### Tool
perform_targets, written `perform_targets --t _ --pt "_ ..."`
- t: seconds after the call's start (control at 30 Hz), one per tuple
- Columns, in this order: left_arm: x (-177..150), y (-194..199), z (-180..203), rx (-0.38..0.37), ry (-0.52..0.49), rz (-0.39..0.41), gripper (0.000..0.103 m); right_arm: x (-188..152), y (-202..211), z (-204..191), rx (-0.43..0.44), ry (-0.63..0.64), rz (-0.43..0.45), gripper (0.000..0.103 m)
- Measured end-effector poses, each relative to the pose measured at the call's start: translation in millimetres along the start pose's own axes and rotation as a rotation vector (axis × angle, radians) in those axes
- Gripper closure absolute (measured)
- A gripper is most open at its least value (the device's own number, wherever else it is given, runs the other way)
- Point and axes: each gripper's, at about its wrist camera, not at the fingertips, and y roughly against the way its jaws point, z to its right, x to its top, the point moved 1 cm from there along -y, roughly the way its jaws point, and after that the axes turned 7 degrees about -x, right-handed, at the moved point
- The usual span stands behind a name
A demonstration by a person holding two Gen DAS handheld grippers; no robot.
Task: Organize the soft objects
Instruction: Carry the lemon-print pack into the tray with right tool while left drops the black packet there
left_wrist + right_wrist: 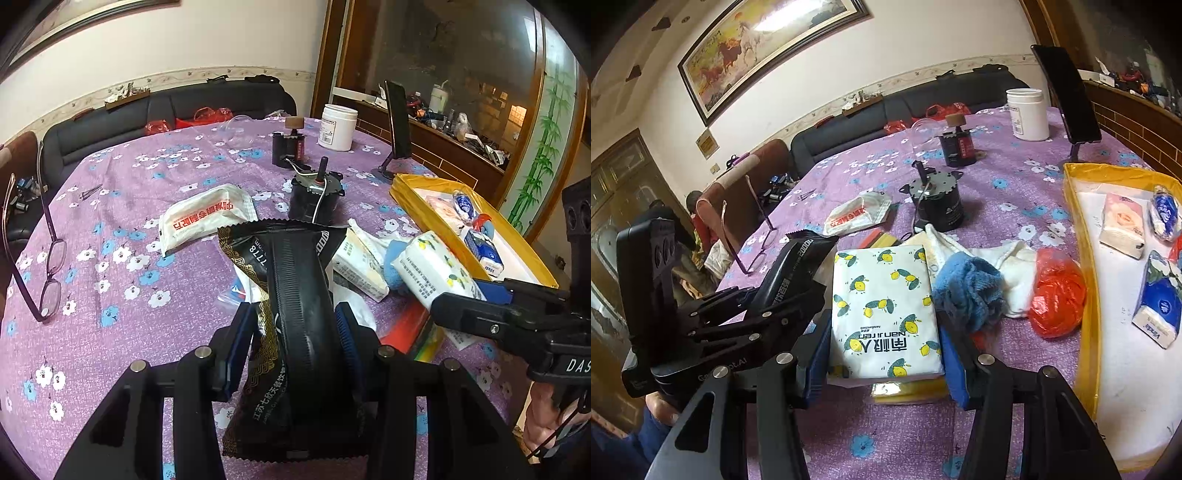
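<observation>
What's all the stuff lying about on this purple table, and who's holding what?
black foil packet: one, black and gold, between the left gripper's pads
lemon-print tissue pack: one, white and yellow, between the right gripper's pads
yellow-rimmed tray: one, right side, holding tissue packs
blue towel: one, beside the lemon pack
red plastic bag: one, near the tray
white sachet: one, red print, mid-table
black motor: one, mid-table
white jar: one, far edge
purple glasses: one, left edge
left gripper: black, shut
right gripper: black, shut
</observation>
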Motion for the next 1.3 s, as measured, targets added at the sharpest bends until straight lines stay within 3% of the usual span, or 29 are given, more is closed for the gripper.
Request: perform_targets --t 0.3,0.6,1.3 --pt "0.3 3.7 -1.9 -0.014 0.021 0.006 0.059 5.8 10.0 -1.1 -0.040 0.005 0.025 0.046" --pt "2.4 10.4 16.0 -0.048 0.027 -0.013 0.059 9.5 42.7 28.7 -0.064 -0.057 0.083 0.046" --pt "35.5 -32.0 143.2 -0.213 -0.102 -0.099 0.059 -8.0 114.2 138.9 -0.169 -0.252 0.192 0.046"
